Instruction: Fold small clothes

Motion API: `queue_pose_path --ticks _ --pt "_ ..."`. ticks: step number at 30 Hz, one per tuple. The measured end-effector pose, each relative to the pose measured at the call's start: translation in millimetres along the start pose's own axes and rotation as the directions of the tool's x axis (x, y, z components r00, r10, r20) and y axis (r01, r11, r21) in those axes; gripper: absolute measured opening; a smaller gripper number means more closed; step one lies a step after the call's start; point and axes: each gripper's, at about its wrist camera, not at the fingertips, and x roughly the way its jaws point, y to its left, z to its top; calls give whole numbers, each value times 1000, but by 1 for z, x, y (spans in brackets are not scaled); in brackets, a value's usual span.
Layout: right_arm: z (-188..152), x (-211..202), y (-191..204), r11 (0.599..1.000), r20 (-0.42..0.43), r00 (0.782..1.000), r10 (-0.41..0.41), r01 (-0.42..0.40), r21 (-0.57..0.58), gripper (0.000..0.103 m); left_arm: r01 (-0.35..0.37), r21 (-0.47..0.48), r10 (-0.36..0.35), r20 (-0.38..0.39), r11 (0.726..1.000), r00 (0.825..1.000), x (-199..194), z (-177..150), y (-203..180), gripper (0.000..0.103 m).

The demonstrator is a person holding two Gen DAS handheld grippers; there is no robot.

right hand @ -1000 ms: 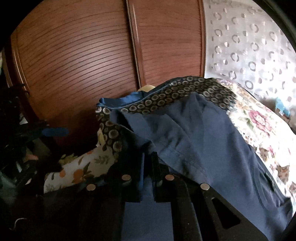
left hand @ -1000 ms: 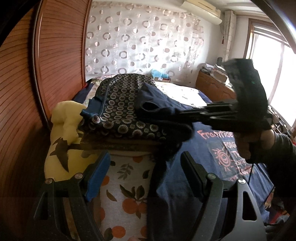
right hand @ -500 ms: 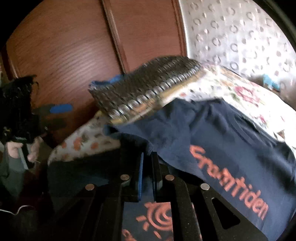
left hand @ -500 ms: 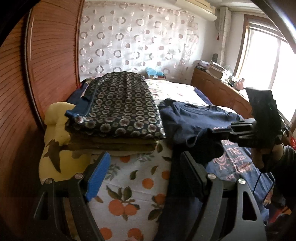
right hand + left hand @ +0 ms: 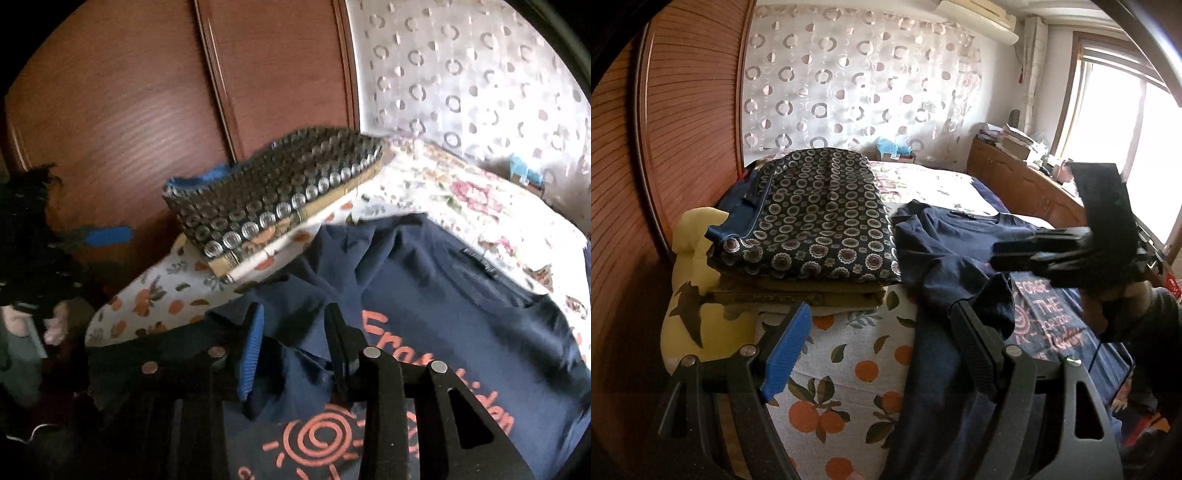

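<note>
Navy cotton T-shirt with orange print [image 5: 424,295] lay spread on the bed beside the stack of folded clothes [image 5: 809,225]. Right gripper [image 5: 293,332] fingers had just been opening, cloth loose between them; left gripper [image 5: 875,336] fingers stood spread, empty. Risk: released sleeve bunching, spoiling the fold.
</note>
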Motion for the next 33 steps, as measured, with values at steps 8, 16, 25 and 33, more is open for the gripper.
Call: queue_pose_path --ticks 8,16,25,33 --pt "-14 21 8 992 -115 987 109 -115 -46 34 10 9 -10 -10 1000 1000 2 -5 -5 79" --pt "-39 16 7 994 -172 982 73 -85 -63 11 14 14 -14 -16 1000 1000 6 -6 -9 79" --pt "-13 9 -3 1000 -27 999 18 -18 -9 12 22 14 -22 -9 1000 1000 3 -5 -12 79" --pt "9 67 -12 996 -96 994 -58 64 56 15 36 22 -35 -24 999 999 7 -8 -19 79"
